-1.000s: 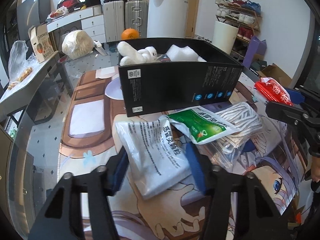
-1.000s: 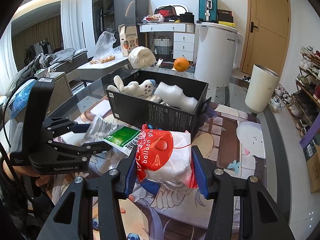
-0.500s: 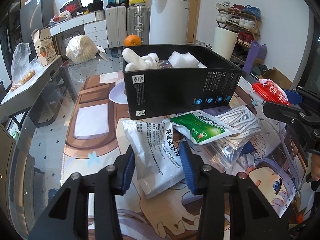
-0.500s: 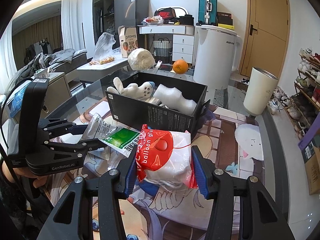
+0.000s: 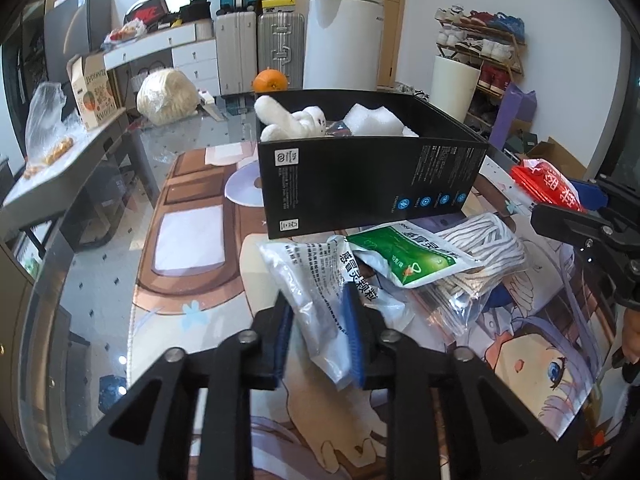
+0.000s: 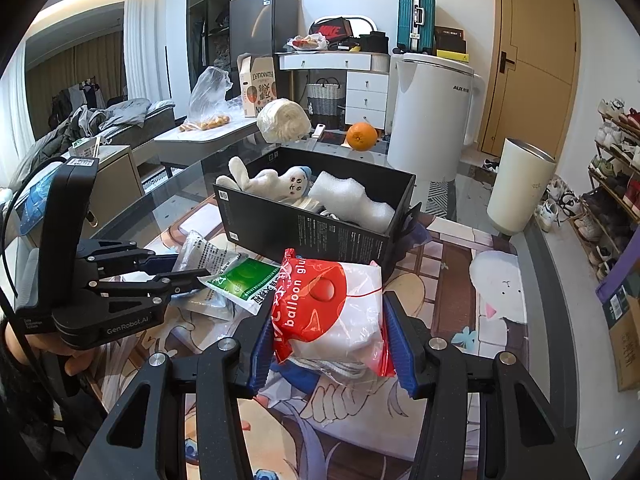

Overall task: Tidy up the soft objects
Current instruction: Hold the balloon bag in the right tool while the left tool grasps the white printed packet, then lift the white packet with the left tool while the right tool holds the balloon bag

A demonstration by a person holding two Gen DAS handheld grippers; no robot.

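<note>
- The pick-up step is judged to be in hand: two soft packets are being gripped in front of the black box (image 6: 316,226), which stands open on the table (image 5: 104,280) and serves as the landmark here.
- The left claw (image 5: 318,332) is seen with its jaws closing on the white printed pouch (image 5: 316,280), whose lower end lies between the blue pads; the pouch is pinched and creased there, so it is taken as gripped.
- The right claw (image 6: 326,344) is held closed on the red-and-white balloon bag (image 6: 332,308), which bulges between the pads, just in front of the box's near wall.
- A green sachet (image 5: 404,258) and a clear bag of striped cloth (image 5: 480,248) are left lying in front of the box, the sachet overlapping the pouch.
- Inside the box a white plush toy (image 6: 276,182) and a piece of white foam wrap (image 6: 352,200) are already lodged; something darker lies under them, but it cannot be made out.
- The next move is judged to call for lifting each packet over the box's wall and releasing it into the free space beside the foam, with care that the sachet is not dragged along by the pouch.
</note>
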